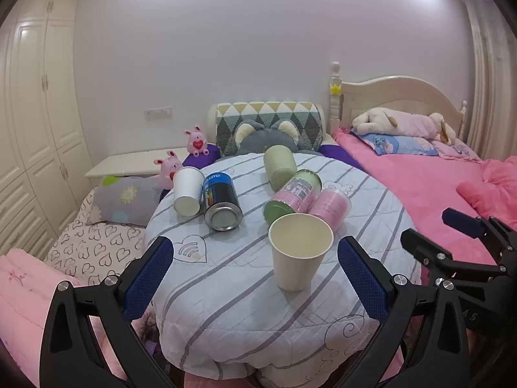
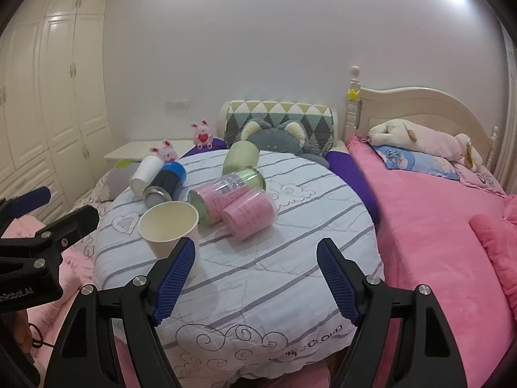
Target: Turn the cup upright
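Left wrist: your left claw [image 1: 255,266] gapes empty around the upright paper cup [image 1: 299,250] on the quilted bench [image 1: 226,307] — close carelessly and it crushes. Right wrist: your right claw [image 2: 257,278] gapes empty — its left finger may topple it.

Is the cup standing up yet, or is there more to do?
Looks done: the cream paper cup stands upright, mouth up, on the striped table. In hand: nothing; the left gripper and right gripper are both open. Left: a white cup lies tipped over by the blue can.
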